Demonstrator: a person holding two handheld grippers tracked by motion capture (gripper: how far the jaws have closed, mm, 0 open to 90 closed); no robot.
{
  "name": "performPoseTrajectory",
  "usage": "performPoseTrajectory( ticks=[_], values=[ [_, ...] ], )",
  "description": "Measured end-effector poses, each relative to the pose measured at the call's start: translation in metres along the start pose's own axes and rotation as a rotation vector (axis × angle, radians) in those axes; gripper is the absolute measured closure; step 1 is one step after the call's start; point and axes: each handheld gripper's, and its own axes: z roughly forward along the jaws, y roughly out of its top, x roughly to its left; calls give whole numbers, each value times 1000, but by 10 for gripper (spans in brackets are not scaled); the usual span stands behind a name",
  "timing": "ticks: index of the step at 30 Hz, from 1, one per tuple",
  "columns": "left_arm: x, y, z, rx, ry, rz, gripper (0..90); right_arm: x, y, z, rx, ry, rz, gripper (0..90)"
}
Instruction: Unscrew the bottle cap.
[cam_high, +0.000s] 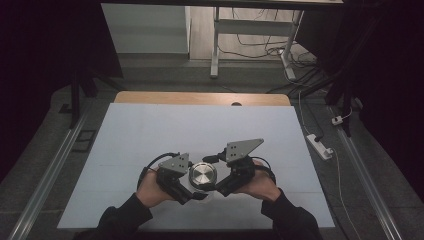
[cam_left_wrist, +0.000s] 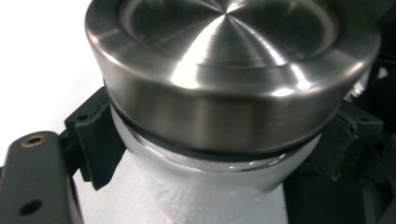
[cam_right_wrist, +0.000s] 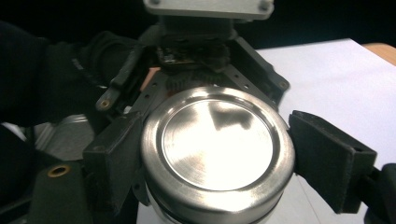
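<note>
High view: low in the frame's centre, my left claw (cam_high: 196, 192) clamps the glass jar (cam_left_wrist: 219, 186) on the white surface (cam_high: 150, 135). My right claw (cam_high: 218, 186) brackets the steel lid (cam_high: 203, 175), jaws slightly slack. Lid seated; I judge unscrewing remains.

Left gripper (cam_high: 192, 187) clamped shut, right gripper (cam_high: 217, 172) jaws slightly parted, facing inward.

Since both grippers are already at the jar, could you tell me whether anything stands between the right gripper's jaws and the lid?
Nothing visible does. The right gripper has one jaw on each side of the steel lid, with no object between. The left gripper clamps the glass jar below the lid.
</note>
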Motion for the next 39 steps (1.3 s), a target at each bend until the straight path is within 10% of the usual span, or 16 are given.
performPoseTrajectory(
  ticks=[7,11,17,21,29,39],
  values=[
    [5,-3,-3,-7,153,-102,161,5,13,-4,15,-199,150,43],
    [0,2,-1,3,217,-107,161,14,15,8,20,-336,134,100],
    [-2,4,-1,-3,212,-103,161,21,13,17,9,-391,94,196],
    [-1,3,-3,-3,155,-78,161,19,13,14,12,-339,85,198],
    [-1,3,-6,-24,-17,-13,161,9,7,0,-30,-83,15,199],
    [-4,2,-4,-25,-151,60,160,9,4,-4,-37,71,-73,199]
  ],
)
